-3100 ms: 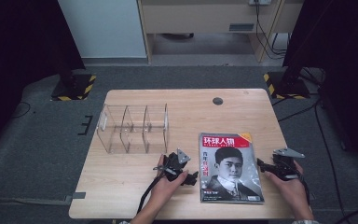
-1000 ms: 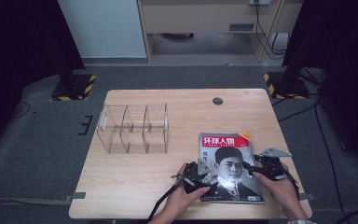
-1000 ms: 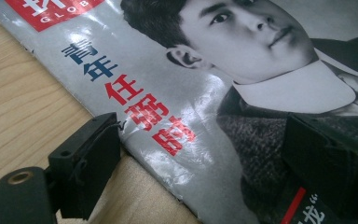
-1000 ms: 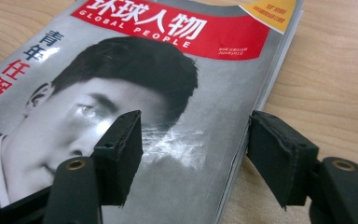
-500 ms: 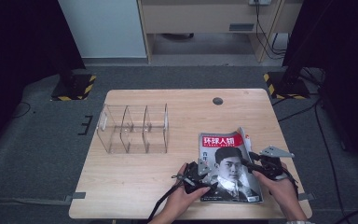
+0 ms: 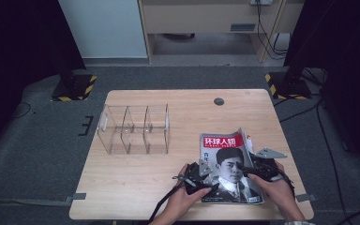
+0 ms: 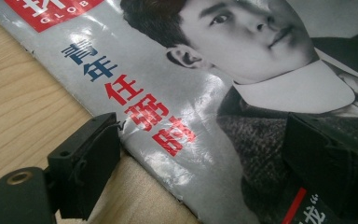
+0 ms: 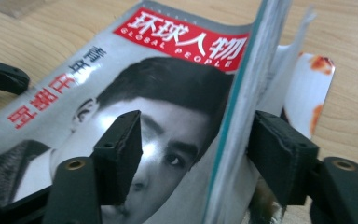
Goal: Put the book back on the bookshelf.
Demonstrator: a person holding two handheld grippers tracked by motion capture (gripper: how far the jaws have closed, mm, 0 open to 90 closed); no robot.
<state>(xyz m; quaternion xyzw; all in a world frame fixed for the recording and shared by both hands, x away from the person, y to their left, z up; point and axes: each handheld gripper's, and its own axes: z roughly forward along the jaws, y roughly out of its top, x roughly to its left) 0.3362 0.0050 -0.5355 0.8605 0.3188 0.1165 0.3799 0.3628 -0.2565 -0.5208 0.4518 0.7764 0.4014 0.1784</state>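
Magazine (image 6: 228, 168) at table's (image 6: 136, 183) near-right corner. Right gripper (image 6: 258, 169), jaws wide, straddles lifted edge; left gripper (image 6: 198, 174) wide over spine. Likely next: close, lift.

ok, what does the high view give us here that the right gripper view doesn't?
High view: the clear acrylic organizer, the table's full outline, both hands, the left tool at the magazine's left edge.

Right gripper view: close-up of the right tool, open, its jaws straddling the lifted right edge of the pages, cover side to one jaw, inner pages to the other.

Both: the magazine with its red title banner, right edge raised off the wood.
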